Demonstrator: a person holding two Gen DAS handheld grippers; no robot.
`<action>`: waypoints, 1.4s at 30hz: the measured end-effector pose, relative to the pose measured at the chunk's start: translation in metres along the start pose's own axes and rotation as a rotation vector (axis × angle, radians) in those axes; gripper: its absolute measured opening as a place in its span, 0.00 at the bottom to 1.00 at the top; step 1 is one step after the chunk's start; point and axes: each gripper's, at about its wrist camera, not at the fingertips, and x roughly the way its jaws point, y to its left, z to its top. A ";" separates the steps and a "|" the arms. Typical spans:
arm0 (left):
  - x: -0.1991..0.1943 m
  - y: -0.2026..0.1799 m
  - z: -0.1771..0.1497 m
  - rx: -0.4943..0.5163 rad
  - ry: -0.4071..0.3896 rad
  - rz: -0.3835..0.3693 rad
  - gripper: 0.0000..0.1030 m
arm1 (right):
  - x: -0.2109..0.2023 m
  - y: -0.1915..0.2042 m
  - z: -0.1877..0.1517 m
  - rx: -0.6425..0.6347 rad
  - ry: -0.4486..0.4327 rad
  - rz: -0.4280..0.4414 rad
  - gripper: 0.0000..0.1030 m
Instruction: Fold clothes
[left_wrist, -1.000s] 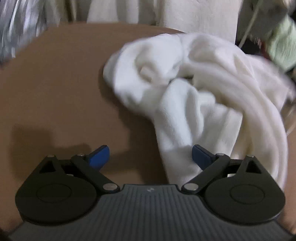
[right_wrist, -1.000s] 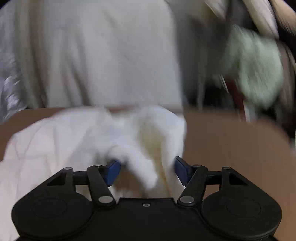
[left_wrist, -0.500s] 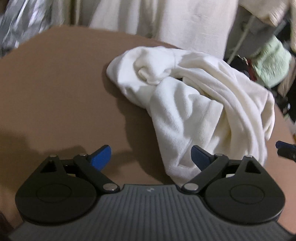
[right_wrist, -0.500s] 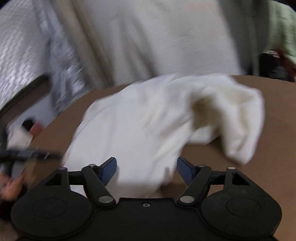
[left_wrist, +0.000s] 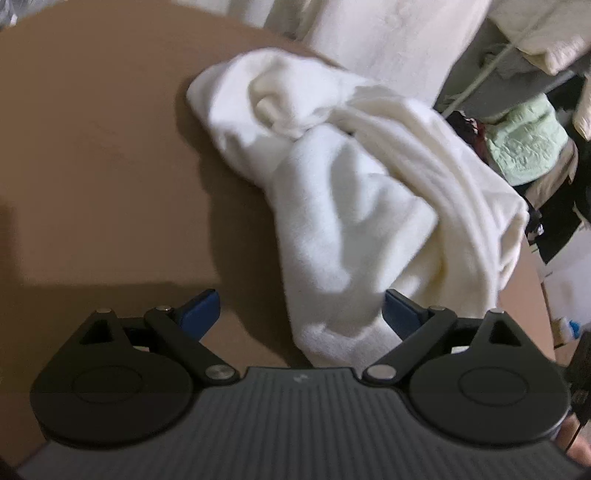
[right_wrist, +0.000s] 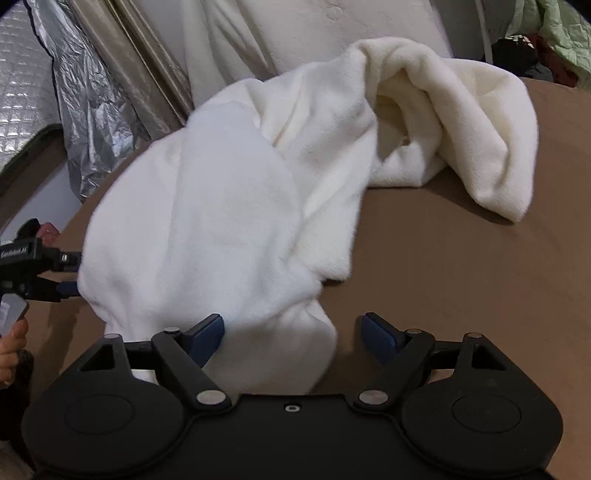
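Note:
A crumpled white fleece garment (left_wrist: 351, 206) lies in a heap on the brown table (left_wrist: 92, 147). Its near end reaches in between the wide-apart jaws of my left gripper (left_wrist: 299, 299), close to the right finger, and neither pad presses on it. In the right wrist view the garment (right_wrist: 221, 206) bulges toward me, and a thick fold of it sits between the jaws of my right gripper (right_wrist: 293, 320). Those jaws are closing. The left pad is at the cloth and the right pad is clear of it. The left gripper (right_wrist: 72, 272) shows at the garment's left edge.
Cream fabric (left_wrist: 388, 37) hangs behind the table. A green quilted item (left_wrist: 524, 147) and dark clutter sit off the table's far right. A silver foil sheet (right_wrist: 92, 110) stands at the back left. A person's hand (right_wrist: 11, 350) holds the left gripper. Bare tabletop (right_wrist: 461, 277) lies right of the garment.
The garment has settled from a blurred, moving heap onto the table. My right gripper has swung left and down onto its near fold. The left gripper has edged closer to the garment's end.

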 end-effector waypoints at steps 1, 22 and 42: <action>-0.009 -0.007 -0.001 0.033 -0.027 -0.003 0.92 | 0.000 0.004 0.001 -0.019 0.001 0.034 0.52; -0.029 -0.074 -0.024 0.308 -0.097 -0.046 0.94 | -0.081 0.143 0.138 -0.258 -0.205 0.327 0.12; -0.114 0.024 0.016 -0.004 -0.514 0.181 0.07 | -0.016 0.119 0.056 -0.368 0.072 0.288 0.34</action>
